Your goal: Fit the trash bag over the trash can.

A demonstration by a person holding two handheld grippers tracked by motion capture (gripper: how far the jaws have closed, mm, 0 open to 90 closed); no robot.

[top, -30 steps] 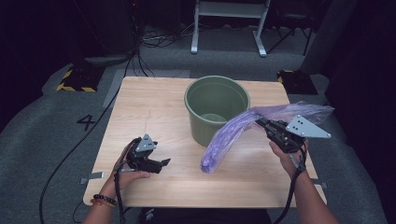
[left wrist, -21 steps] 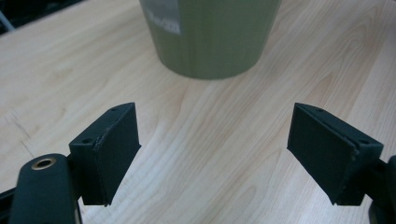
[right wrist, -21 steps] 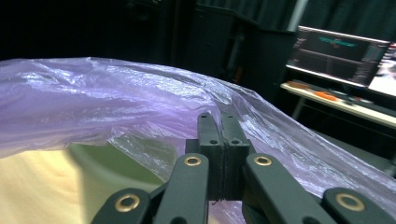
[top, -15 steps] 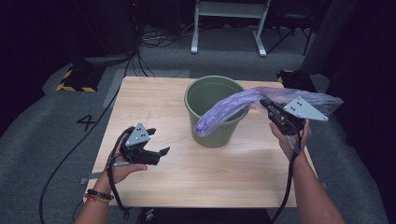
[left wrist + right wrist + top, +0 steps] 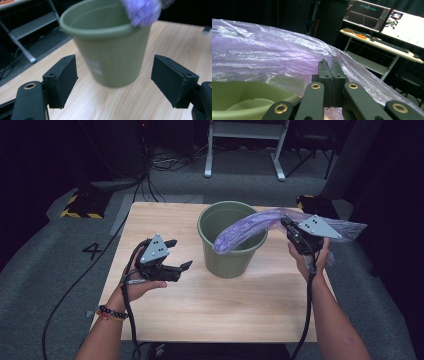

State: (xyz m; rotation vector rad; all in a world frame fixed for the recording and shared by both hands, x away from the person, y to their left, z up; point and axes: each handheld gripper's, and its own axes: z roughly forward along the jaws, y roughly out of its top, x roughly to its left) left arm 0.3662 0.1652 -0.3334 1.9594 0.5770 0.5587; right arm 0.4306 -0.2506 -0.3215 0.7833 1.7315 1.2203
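A green plastic bucket (image 5: 230, 255) stands upright at the middle of the wooden table (image 5: 225, 315). My right gripper (image 5: 287, 223) is to the right of its rim, shut on a purple plastic bag (image 5: 245, 227), and the bag's free end hangs over the bucket's mouth. In the right gripper view the jaws (image 5: 331, 67) pinch the bag (image 5: 262, 55) above the bucket (image 5: 239, 100). My left gripper (image 5: 181, 253) hovers left of the bucket, open, with nothing between the pads. Its jaws have just been closing slightly. The left gripper view (image 5: 113, 77) faces the bucket (image 5: 110, 57) and the bag's tip (image 5: 142, 11).
Grey carpet surrounds the table, marked with a number 4 (image 5: 92, 250) at the left. A white stand (image 5: 245, 150), cables and a yellow-black striped block (image 5: 80, 205) lie behind the table. A desk with monitors (image 5: 387, 17) shows in the right gripper view.
My right gripper has lifted the bag up and left, so its free end now hangs over the bucket. My left gripper has risen off the table.
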